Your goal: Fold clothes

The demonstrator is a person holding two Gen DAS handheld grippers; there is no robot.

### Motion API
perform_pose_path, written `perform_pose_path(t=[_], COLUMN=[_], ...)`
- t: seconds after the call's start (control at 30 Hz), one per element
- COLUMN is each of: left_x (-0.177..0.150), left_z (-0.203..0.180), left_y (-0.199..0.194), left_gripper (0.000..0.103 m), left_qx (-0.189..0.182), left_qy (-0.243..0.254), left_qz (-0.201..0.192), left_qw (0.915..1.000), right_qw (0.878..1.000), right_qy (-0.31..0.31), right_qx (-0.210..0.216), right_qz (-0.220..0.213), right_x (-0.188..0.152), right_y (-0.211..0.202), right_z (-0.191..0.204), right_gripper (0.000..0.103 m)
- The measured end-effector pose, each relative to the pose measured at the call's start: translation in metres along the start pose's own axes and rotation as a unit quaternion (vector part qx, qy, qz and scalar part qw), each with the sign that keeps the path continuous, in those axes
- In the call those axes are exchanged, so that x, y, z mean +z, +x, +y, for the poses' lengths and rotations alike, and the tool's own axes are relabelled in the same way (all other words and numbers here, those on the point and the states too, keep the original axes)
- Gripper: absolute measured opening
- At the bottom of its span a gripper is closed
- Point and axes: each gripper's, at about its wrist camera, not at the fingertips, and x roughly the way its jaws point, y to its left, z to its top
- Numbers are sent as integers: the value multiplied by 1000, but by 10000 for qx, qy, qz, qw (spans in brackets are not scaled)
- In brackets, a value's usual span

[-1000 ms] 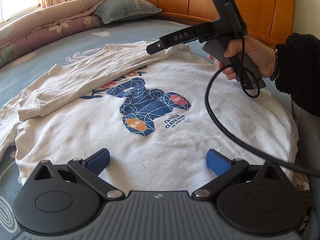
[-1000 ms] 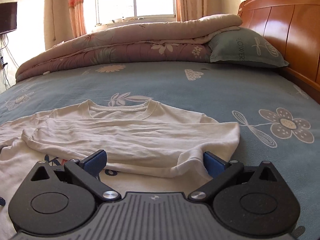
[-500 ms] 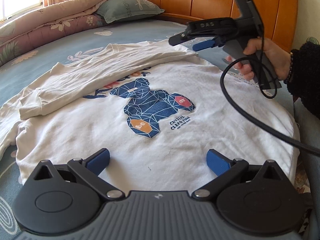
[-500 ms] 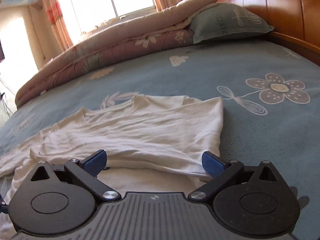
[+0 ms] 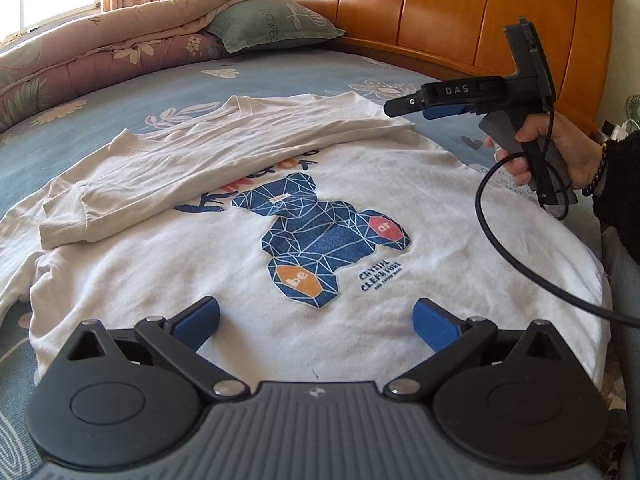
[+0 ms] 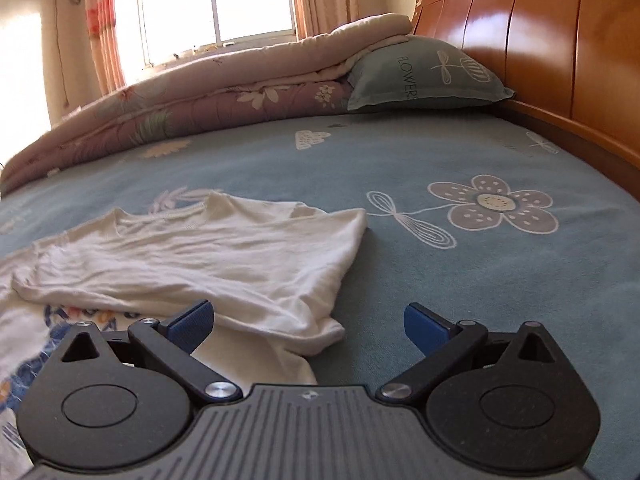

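A white long-sleeve shirt [image 5: 224,264] with a blue geometric bear print lies flat on the bed. One sleeve [image 5: 224,160] is folded across its chest. My left gripper [image 5: 316,322] is open just above the shirt's lower body, holding nothing. In the left wrist view my right gripper [image 5: 404,106] is held by a hand at the far right, past the shirt's shoulder. In its own view the right gripper [image 6: 308,322] is open, empty, hovering over the folded sleeve's corner [image 6: 320,336] and the bare sheet.
The bed has a blue flowered sheet [image 6: 480,264]. A rolled quilt [image 6: 208,96] and a green pillow [image 6: 424,76] lie at the far side. A wooden headboard [image 5: 460,12] runs along the right. A black cable [image 5: 504,240] hangs from the right gripper over the shirt.
The right gripper has pulled back to the right, off the folded sleeve, and swung toward the headboard. The left gripper has barely moved.
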Motion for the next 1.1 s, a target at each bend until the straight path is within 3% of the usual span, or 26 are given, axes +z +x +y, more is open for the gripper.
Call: perform_pose_path(t=[0.07, 0.17, 0.27, 0.33, 0.43, 0.53, 0.63, 0.7, 0.8, 0.83, 0.97, 1.1], left_x=[1, 0, -2, -3, -3, -2, -1, -1, 1, 2, 5, 6], left_z=[3, 3, 1, 1, 1, 0, -2, -2, 1, 2, 7, 9], left_y=[1, 2, 3, 3, 3, 3, 4, 4, 1, 0, -4, -12], left_gripper=[102, 102, 102, 102, 102, 102, 102, 102, 102, 102, 102, 102], left_qx=[-13, 2, 51, 61, 64, 120, 196, 217, 239, 246, 275, 402], left_qy=[-106, -139, -63, -39, -65, -84, -80, -124, -338, -409, -694, -855], left_qz=[-62, -137, -180, -201, -210, -207, -190, -183, -158, -150, -117, -93], left_qw=[9999, 9998, 9998, 9998, 9997, 9997, 9996, 9995, 9990, 9987, 9971, 9955], right_qw=[9974, 9818, 9682, 9641, 9745, 9751, 9718, 9793, 9873, 9875, 9804, 9797], right_qy=[534, 1449, 2005, 2215, 1851, 1599, 1399, 1207, 1331, 1371, 1158, 396], right_qx=[473, 1165, 1474, 1446, 1256, 1517, 1781, 1383, 683, 679, 1527, 1735], right_qz=[70, 379, 260, 237, 161, 245, 662, 858, 532, 390, 460, 926], right_x=[12, 24, 26, 29, 40, 44, 39, 33, 35, 38, 43, 33], right_y=[11, 41, 56, 54, 39, 29, 36, 44, 37, 31, 19, 20], right_z=[-11, -35, -52, -56, -46, -33, -18, -13, -15, -14, 16, 62], right_gripper=[103, 103, 103, 103, 103, 103, 103, 103, 103, 103, 103, 103])
